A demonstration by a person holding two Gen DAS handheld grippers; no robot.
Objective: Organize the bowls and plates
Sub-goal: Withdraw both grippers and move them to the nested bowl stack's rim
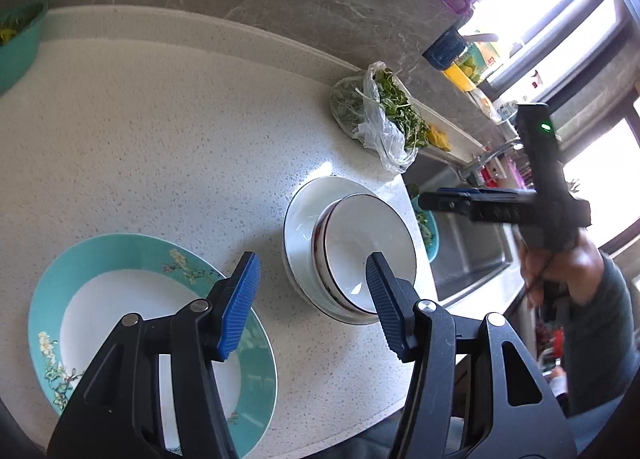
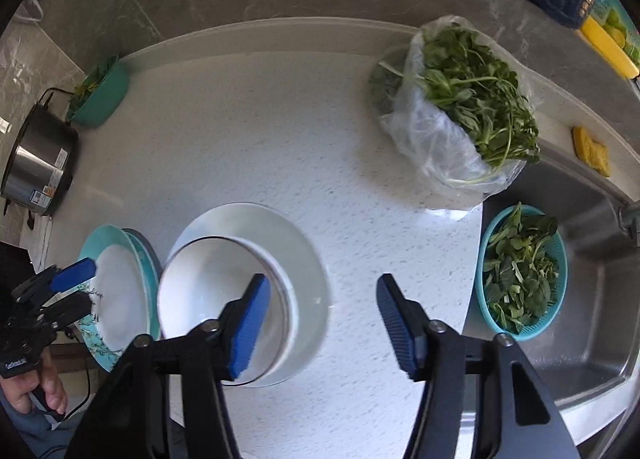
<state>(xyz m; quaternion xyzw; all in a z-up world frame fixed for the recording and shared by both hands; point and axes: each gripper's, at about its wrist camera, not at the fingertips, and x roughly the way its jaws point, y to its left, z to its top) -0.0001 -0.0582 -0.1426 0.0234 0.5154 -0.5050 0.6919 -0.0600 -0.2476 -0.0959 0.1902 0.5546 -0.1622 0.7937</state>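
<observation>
A teal-rimmed floral plate [image 1: 120, 299] lies on the speckled white counter at the lower left. To its right, white bowls [image 1: 368, 255] sit nested on a white plate [image 1: 300, 219]. My left gripper [image 1: 312, 263] hovers open and empty over the gap between the teal plate and the bowls. In the right wrist view the bowls [image 2: 208, 291] and their white plate [image 2: 308, 259] lie just left of centre, with the teal plate [image 2: 120, 291] beyond. My right gripper [image 2: 320, 287] is open and empty above the counter, its left finger in front of the bowl rim. The left gripper [image 2: 76, 289] shows at the far left.
A plastic bag of greens [image 2: 460, 111] lies at the back right. A teal colander of greens [image 2: 520, 271] sits in the steel sink [image 2: 592, 299]. A steel pot [image 2: 36, 163] and a teal bowl [image 2: 100, 99] stand back left. A yellow sponge [image 2: 590, 151] lies behind the sink.
</observation>
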